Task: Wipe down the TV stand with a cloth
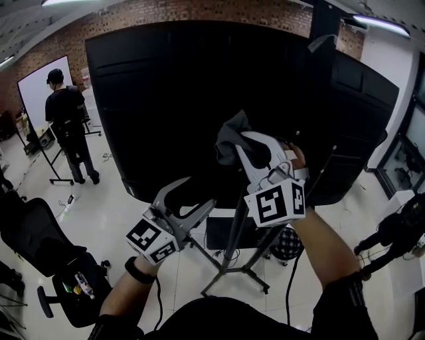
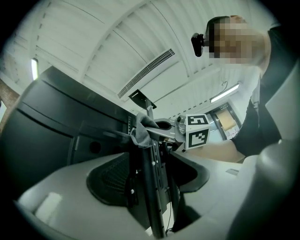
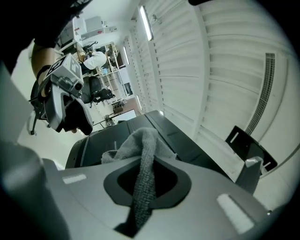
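We see the right gripper (image 1: 240, 147) held up in front of the black back of the TV (image 1: 166, 86), jaws closed on the grey cloth (image 1: 229, 136). The right gripper view confirms it: the cloth (image 3: 140, 140) comes up through the hole between the two jaws, is pinched where the tips meet and bunches out past them. The cloth sits high, well above the foot of the TV stand (image 1: 234, 246), whose black post and spread legs stand on the white floor (image 1: 113, 212) under the TV. In the left gripper view the cloth (image 2: 139, 129) overlaps the upper part of the post; we can't tell if it touches. The left gripper (image 1: 199, 192) is lower and to the left of the right one, near the post, jaws apart, holding nothing. In its own view the TV stand (image 2: 152, 187) shows as an upright post in the gap between the jaws, with no pad pressing on it, and the right gripper's marker cube shows beyond it. Both forearms reach in from the bottom of the head view. Background, quick: a person in black (image 1: 66, 119) by a whiteboard (image 1: 36, 89) at far left, a black office chair (image 1: 40, 239) lower left, a brick wall (image 1: 199, 10) behind the TV, a second person (image 1: 398, 232) in dark clothes at the right edge.
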A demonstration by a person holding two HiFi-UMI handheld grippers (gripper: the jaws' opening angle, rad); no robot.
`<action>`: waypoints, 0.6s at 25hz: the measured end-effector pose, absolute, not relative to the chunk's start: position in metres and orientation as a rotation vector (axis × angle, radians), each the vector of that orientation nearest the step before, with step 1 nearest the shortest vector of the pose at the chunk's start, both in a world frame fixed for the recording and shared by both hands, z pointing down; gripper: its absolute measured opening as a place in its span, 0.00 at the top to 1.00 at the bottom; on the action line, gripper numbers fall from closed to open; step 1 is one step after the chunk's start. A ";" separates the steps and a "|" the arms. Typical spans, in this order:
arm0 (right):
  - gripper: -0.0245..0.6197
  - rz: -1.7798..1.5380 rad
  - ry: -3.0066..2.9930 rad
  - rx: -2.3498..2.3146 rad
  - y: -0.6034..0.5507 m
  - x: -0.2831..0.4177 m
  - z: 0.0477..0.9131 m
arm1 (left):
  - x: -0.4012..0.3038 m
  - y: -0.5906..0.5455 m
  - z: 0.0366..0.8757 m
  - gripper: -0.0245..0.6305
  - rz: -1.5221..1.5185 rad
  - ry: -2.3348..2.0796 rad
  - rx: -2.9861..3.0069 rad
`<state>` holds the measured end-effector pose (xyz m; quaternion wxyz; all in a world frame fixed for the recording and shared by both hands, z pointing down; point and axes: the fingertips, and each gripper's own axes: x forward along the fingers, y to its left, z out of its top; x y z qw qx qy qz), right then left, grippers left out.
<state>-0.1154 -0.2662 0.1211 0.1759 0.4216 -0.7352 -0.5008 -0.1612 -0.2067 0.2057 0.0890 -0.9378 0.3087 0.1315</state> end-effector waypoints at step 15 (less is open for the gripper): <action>0.94 -1.503 -1.764 1.029 -0.328 -0.241 0.151 | -0.251 -0.217 0.215 0.52 0.409 1.023 -2.769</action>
